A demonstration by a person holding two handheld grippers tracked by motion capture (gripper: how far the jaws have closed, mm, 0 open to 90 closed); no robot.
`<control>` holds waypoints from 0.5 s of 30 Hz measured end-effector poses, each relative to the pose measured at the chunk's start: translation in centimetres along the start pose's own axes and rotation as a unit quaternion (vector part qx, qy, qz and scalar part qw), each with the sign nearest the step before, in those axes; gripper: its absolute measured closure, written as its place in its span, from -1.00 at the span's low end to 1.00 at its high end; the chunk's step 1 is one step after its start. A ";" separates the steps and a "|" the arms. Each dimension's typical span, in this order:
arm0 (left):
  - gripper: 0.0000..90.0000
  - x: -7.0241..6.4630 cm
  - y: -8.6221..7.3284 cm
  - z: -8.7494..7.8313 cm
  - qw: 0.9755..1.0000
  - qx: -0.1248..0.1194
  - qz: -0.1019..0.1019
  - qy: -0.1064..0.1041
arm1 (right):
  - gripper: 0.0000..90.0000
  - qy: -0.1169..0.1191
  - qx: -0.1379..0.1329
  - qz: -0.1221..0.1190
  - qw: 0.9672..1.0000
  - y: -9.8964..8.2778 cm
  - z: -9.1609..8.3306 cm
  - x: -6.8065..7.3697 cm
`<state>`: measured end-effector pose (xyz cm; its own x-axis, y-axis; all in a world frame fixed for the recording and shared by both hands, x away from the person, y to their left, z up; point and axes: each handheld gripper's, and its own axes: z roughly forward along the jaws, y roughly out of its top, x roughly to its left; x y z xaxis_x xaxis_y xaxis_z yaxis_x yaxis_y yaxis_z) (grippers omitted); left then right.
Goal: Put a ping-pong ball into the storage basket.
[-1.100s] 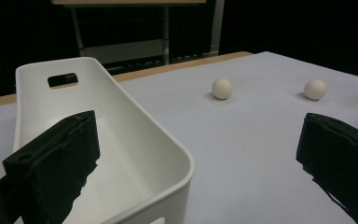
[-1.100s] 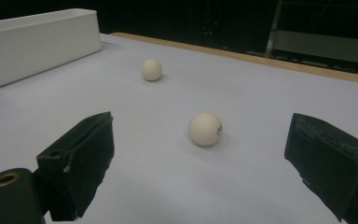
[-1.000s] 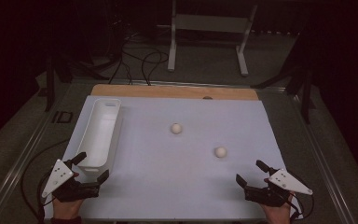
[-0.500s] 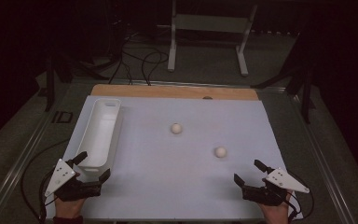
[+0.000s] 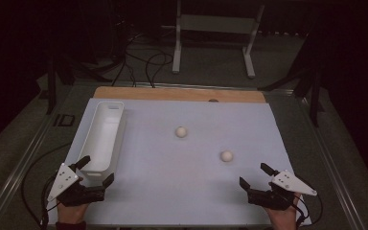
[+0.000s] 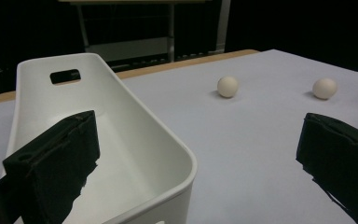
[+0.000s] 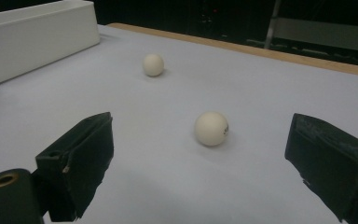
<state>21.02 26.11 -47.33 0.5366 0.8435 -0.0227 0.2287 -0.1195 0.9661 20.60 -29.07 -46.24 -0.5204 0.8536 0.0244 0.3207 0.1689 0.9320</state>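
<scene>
Both jaws are spread and empty: the right gripper [image 5: 255,178] sits near the closer ball [image 5: 226,155], the left gripper [image 5: 97,171] at the bin's [image 5: 94,143] near end (one jaw over its rim). The other ball [image 5: 181,131] lies mid-table.

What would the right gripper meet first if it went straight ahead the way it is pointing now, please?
Most likely the nearer white ball, which lies between the open jaws of the right gripper in its own view, slightly ahead on the white table cover. Nothing else lies between; height is hard to judge.
</scene>
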 end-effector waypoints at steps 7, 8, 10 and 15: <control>-1.00 0.0 0.0 -0.1 1.000 -0.002 0.000 0.001 | -0.84 -0.002 0.008 -0.006 1.000 0.8 0.1 0.1; -1.00 -0.1 0.0 0.0 1.000 -0.002 0.000 0.002 | -0.84 -0.003 0.009 -0.004 1.000 0.9 0.1 0.1; -1.00 -0.1 0.0 0.0 1.000 -0.002 -0.001 0.001 | -0.84 -0.005 0.010 -0.004 1.000 1.1 0.1 0.1; -1.00 -0.2 0.0 -0.1 1.000 -0.004 0.000 -0.001 | -0.84 -0.014 0.010 -0.003 1.000 1.9 0.0 0.0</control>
<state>20.86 25.98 -47.36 0.5382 0.8425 -0.0241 0.2223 -0.1144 0.9682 21.20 -28.71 -44.47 -0.5007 0.8656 0.0089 0.3331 0.1832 0.9249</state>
